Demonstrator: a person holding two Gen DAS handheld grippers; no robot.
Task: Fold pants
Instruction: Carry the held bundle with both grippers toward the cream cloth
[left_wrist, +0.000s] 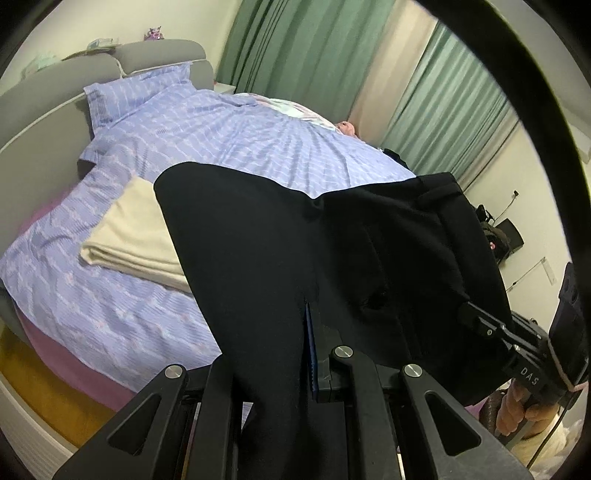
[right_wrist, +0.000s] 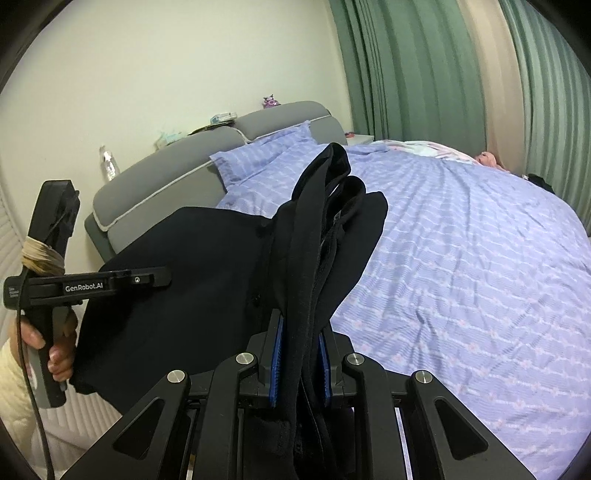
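Above lilac bedding (right_wrist: 461, 258), black pants (left_wrist: 258, 240) hang bunched, apparently doubled, both grippers' fingers (right_wrist: 277, 354) clamped on them.

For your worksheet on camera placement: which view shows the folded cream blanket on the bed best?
The left wrist view: the cream blanket lies in plain sight on the bedspread, beside the black pants. In the right wrist view the held pants cover that part of the bed, so no blanket shows.

Cream folded blanket (left_wrist: 133, 236) on lilac-covered bed (right_wrist: 461, 258); green curtains (left_wrist: 303, 48).
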